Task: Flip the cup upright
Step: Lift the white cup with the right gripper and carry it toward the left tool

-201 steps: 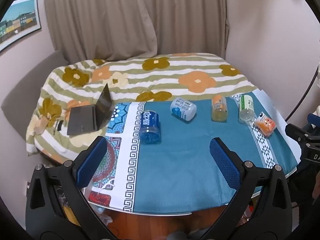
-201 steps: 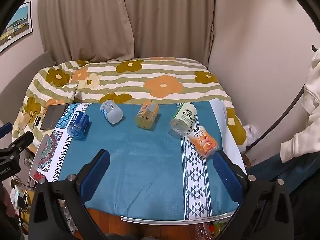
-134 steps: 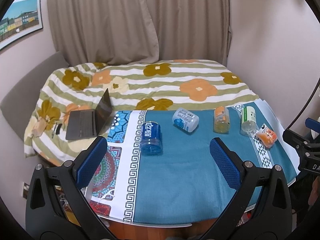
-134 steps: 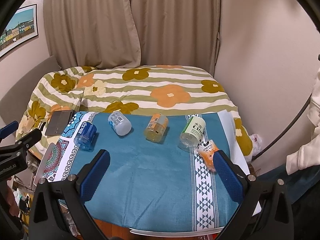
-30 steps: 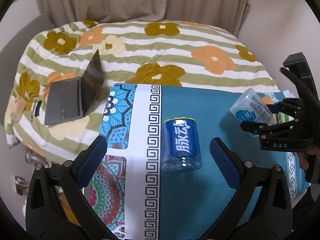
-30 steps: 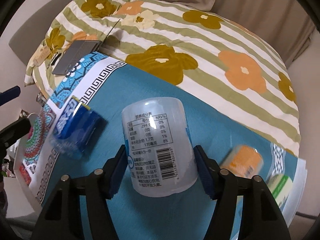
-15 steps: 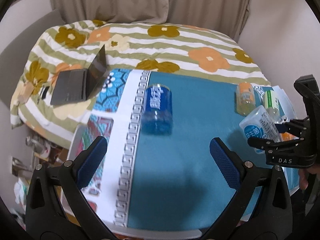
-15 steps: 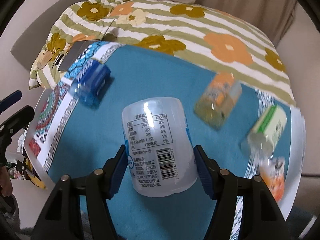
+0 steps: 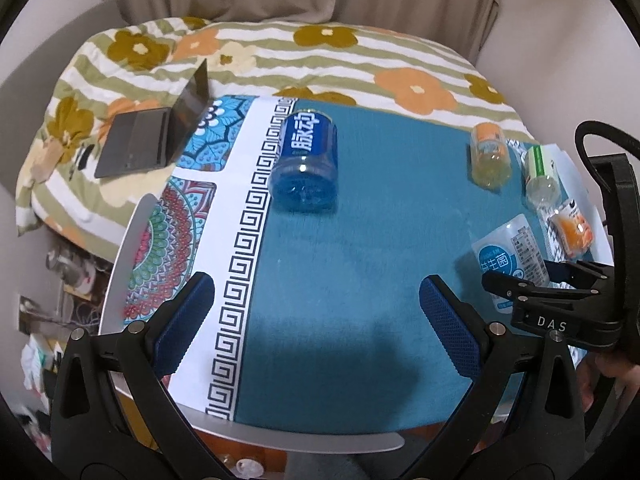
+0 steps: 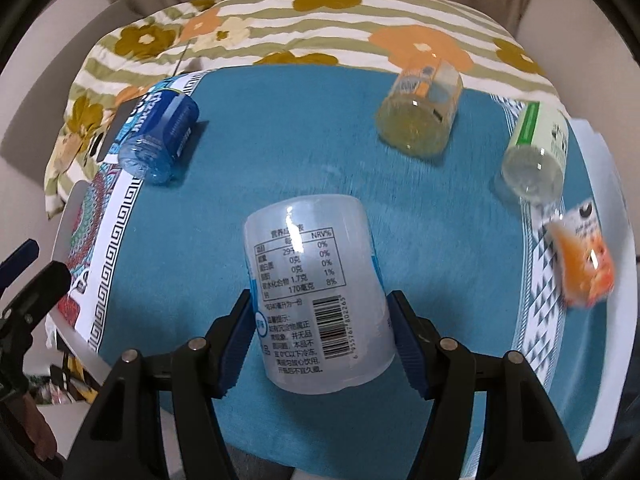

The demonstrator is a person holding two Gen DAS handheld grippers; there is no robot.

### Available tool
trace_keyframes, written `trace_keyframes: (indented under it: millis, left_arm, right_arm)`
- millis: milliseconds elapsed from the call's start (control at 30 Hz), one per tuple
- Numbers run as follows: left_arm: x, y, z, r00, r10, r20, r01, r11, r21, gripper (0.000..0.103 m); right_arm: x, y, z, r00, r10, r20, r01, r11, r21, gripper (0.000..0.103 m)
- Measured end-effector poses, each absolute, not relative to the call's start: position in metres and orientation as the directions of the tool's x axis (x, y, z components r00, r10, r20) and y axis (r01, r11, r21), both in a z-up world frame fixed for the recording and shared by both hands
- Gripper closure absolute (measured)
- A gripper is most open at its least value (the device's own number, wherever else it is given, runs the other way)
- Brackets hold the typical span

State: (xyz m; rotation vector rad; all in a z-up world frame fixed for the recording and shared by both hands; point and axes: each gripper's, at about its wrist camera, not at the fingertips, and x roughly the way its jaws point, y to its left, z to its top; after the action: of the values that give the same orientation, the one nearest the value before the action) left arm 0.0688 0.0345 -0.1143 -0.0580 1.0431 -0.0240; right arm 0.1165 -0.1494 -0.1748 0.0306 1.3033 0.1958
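Above the teal counter (image 10: pixel 440 208), the frosted cup (image 10: pixel 316 292) is being gripped by the right gripper (image 10: pixel 322 340); left gripper (image 9: pixel 316 316) is being held open.

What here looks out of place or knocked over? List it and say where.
Three cups lie on their sides on the teal cloth: the blue cup far left, the orange cup at the back, the green-labelled cup on the right. An orange pouch lies flat near the right edge. The right hand-held gripper holds the white cup.

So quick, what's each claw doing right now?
Left gripper: open, holding nothing.
Right gripper: shut on the white cup.
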Motion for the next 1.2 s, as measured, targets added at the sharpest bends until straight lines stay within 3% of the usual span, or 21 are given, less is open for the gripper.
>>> trace_keyframes:
  millis: [700, 733, 833, 1100, 1167, 1200]
  left_arm:
    - [0.072, 0.057, -0.136, 0.452, -0.088, -0.888, 0.053, 0.996, -0.071, 0.0]
    - [0.072, 0.057, -0.135, 0.452, -0.089, -0.887, 0.055, 0.996, -0.072, 0.0]
    - [0.073, 0.057, -0.134, 0.453, -0.092, -0.887, 0.058, 0.996, -0.073, 0.0]
    - [0.074, 0.056, -0.131, 0.454, -0.098, -0.885, 0.065, 0.995, -0.077, 0.0]
    - [0.075, 0.055, -0.126, 0.452, -0.104, -0.886, 0.069, 0.994, -0.081, 0.0]
    - [0.076, 0.054, -0.122, 0.45, -0.11, -0.886, 0.072, 0.994, -0.087, 0.0]
  right_arm:
    - [0.109, -0.145, -0.197, 0.278, 0.147, -0.949, 0.042, 0.985, 0.165, 0.04]
    - [0.108, -0.146, -0.197, 0.282, 0.146, -0.948, 0.047, 0.985, 0.166, 0.039]
    - [0.105, -0.148, -0.196, 0.293, 0.148, -0.945, 0.057, 0.983, 0.172, 0.015]
    - [0.098, -0.154, -0.184, 0.331, 0.173, -0.928, 0.067, 0.976, 0.205, 0.013]
    - [0.096, -0.157, -0.177, 0.34, 0.178, -0.923, 0.062, 0.976, 0.211, 0.0]
    - [0.095, -0.158, -0.172, 0.346, 0.177, -0.921, 0.059, 0.976, 0.21, 0.0]
